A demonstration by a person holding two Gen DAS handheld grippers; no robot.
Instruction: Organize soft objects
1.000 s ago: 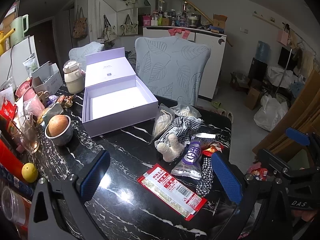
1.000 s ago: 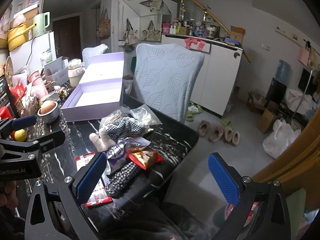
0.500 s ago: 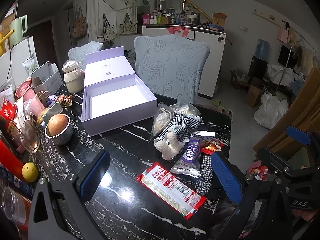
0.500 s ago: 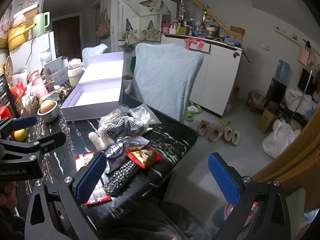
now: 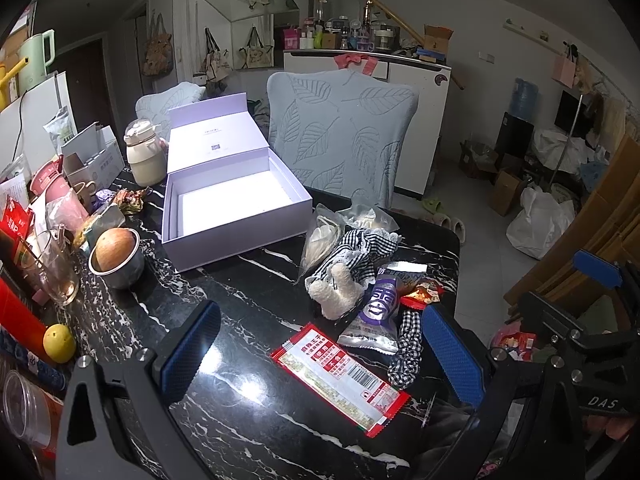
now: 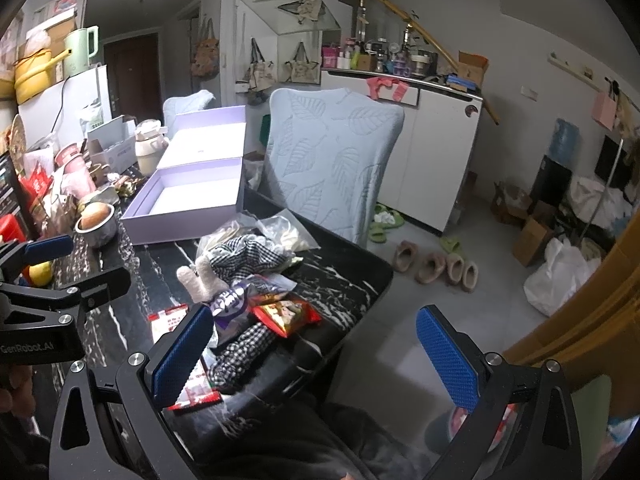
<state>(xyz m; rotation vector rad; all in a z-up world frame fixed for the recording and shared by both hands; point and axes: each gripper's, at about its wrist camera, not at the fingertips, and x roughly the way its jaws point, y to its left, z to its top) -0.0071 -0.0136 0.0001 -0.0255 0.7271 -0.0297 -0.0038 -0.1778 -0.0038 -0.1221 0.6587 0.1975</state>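
An open lilac box [image 5: 236,216] [image 6: 188,210] with a white inside stands on the black marble table [image 5: 224,292], its lid raised behind. To its right lies a pile: a plush toy in checked cloth [image 5: 344,272] [image 6: 236,260], clear bags [image 5: 320,236], a purple snack packet [image 5: 378,312] [image 6: 230,304], a small red packet [image 5: 422,294] [image 6: 286,312], a checked scrunchie [image 5: 408,348] [image 6: 240,354] and a long red wrapper [image 5: 340,374]. My left gripper [image 5: 320,348] hangs open over the table's near edge, empty. My right gripper [image 6: 316,356] is open and empty at the table's right corner.
A bowl holding a round fruit [image 5: 116,254], a glass [image 5: 56,268], a lemon [image 5: 59,343], a cream jar [image 5: 144,158] and cartons [image 5: 94,158] crowd the table's left. A leaf-patterned chair [image 5: 344,140] stands behind the table. Slippers [image 6: 436,266] lie on the floor.
Both views have shifted only slightly; the right gripper has drifted a little to the left toward the pile. Both grippers stay open and nothing on the table has moved.
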